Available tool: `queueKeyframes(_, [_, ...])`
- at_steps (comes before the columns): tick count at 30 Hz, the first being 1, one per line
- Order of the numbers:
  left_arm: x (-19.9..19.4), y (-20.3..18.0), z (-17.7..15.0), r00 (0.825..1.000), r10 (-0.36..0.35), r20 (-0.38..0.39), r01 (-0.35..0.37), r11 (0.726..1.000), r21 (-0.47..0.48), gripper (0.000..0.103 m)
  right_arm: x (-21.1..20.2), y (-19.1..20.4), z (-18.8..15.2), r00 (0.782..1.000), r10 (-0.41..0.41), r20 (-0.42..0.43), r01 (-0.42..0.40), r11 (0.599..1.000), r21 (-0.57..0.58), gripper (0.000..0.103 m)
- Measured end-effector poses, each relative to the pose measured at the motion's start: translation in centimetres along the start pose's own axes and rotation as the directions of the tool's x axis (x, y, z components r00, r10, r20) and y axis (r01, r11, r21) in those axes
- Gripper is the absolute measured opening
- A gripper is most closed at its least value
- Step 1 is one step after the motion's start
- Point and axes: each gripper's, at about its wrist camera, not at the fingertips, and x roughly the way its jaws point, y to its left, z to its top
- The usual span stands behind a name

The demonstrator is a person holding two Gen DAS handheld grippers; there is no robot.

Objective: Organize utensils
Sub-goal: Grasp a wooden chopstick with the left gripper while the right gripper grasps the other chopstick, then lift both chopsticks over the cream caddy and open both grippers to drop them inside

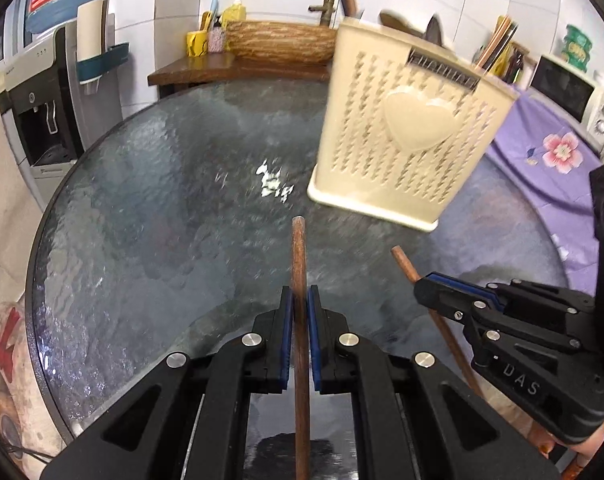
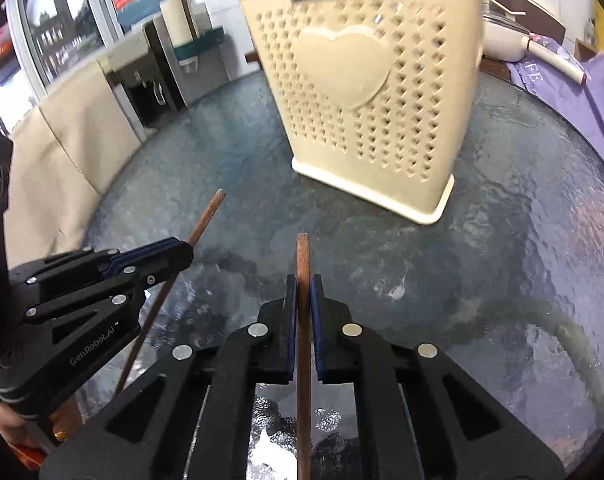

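A cream perforated utensil holder point(image 1: 405, 128) point(image 2: 365, 80) with a raised heart stands on the round glass table point(image 1: 162, 200) point(image 2: 501, 240). My left gripper point(image 1: 300, 294) is shut on a brown wooden chopstick point(image 1: 298, 248) that points toward the holder's base. In the right wrist view that gripper point(image 2: 184, 254) shows at the left, with its stick point(image 2: 208, 216) jutting out. My right gripper point(image 2: 303, 280) is shut on a second chopstick point(image 2: 302, 252), also aimed at the holder. From the left wrist it point(image 1: 423, 288) appears at the right, clamping its stick point(image 1: 403, 262).
Dark utensil handles point(image 1: 433, 28) stick out of the holder's top. A water dispenser point(image 1: 42, 112) stands left of the table, a wooden basin point(image 1: 282, 40) behind it. A microwave point(image 1: 565, 88) rests on a purple flowered cloth point(image 1: 541, 160) to the right.
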Motion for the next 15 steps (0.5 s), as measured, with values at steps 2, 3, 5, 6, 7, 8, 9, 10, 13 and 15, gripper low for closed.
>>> queueKeyframes(2, [-1.0, -0.4, 0.4, 0.999, -0.016, 0.034, 0.016, 1.000, 0.001, 0.007, -1.2, -0.3, 0.4, 0.999, 0.029, 0.031, -0.029, 1.000, 0.012, 0.008])
queueKeyframes(3, [-1.4, -0.6, 0.6, 0.999, -0.026, 0.045, 0.026, 1.000, 0.001, 0.007, -1.9, -0.5, 0.5, 0.998, 0.043, 0.049, -0.044, 0.999, 0.017, 0.008])
queueKeyframes(5, [-2.3, -1.0, 1.0, 0.996, -0.055, 0.074, 0.055, 0.998, 0.006, 0.007, -3.4, -0.9, 1.0, 0.994, 0.069, 0.087, -0.072, 0.997, 0.025, 0.008])
queueKeyframes(6, [-2.7, -1.3, 1.2, 0.994, -0.063, 0.085, 0.062, 0.998, 0.010, 0.007, -4.1, -1.1, 1.2, 0.991, 0.081, 0.105, -0.085, 0.996, 0.028, 0.008])
queueKeyframes(7, [-3.2, -1.6, 1.4, 0.992, -0.072, 0.099, 0.071, 0.997, 0.018, 0.007, -5.1, -1.3, 1.5, 0.986, 0.100, 0.131, -0.105, 0.994, 0.031, 0.008])
queueKeyframes(8, [-3.8, -1.9, 1.6, 0.990, -0.083, 0.115, 0.081, 0.996, 0.025, 0.007, -6.0, -1.5, 1.5, 0.982, 0.114, 0.148, -0.119, 0.992, 0.028, 0.008])
queueKeyframes(9, [-4.3, -2.0, 1.9, 0.988, -0.093, 0.125, 0.090, 0.996, 0.029, 0.007, -7.0, -1.7, 1.6, 0.978, 0.128, 0.167, -0.134, 0.991, 0.024, 0.008])
queueKeyframes(10, [-4.9, -2.2, 2.2, 0.984, -0.110, 0.138, 0.107, 0.994, 0.034, 0.007, -7.8, -1.9, 1.5, 0.974, 0.135, 0.181, -0.142, 0.990, 0.023, 0.008])
queueKeyframes(13, [-6.6, -2.8, 3.0, 0.974, -0.143, 0.177, 0.135, 0.989, 0.053, 0.007, -10.8, -2.4, 2.1, 0.955, 0.180, 0.236, -0.187, 0.982, 0.011, 0.008])
queueKeyframes(15, [-7.6, -3.4, 3.3, 0.967, -0.152, 0.202, 0.140, 0.987, 0.072, 0.007, -12.1, -2.3, 2.3, 0.948, 0.186, 0.257, -0.190, 0.982, -0.009, 0.008])
